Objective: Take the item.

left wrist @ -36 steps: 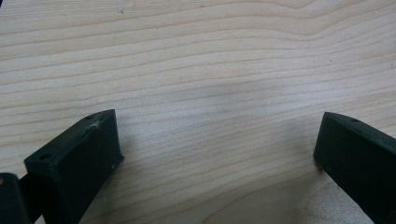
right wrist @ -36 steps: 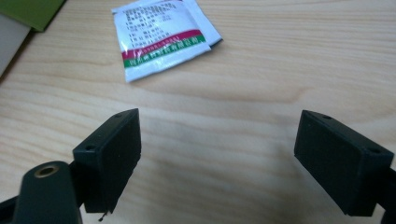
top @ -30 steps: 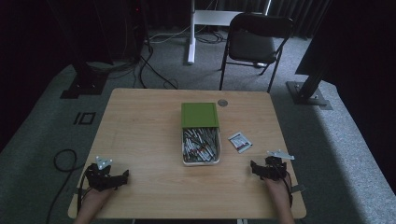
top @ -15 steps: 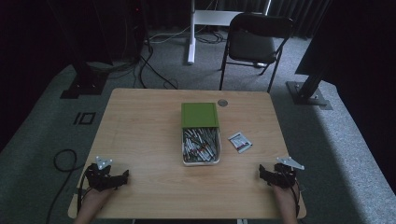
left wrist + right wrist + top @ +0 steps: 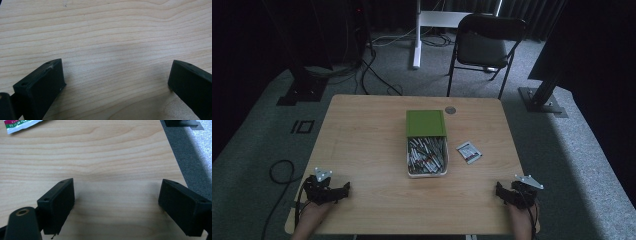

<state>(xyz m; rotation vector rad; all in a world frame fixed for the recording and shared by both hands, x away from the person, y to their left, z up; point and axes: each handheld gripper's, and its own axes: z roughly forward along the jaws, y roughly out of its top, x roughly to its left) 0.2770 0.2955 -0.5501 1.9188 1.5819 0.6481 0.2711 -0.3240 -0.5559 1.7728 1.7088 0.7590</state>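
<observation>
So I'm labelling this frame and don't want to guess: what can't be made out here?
- Packet: print too small in the high view; in the right gripper view the top edge cuts it off.
- Tray: its thin items are too small to identify, and the green lid hides its far part.
- Round thing behind the lid: too small to tell.
- Both hands: cut off by the bottom edge of the high view.
</observation>
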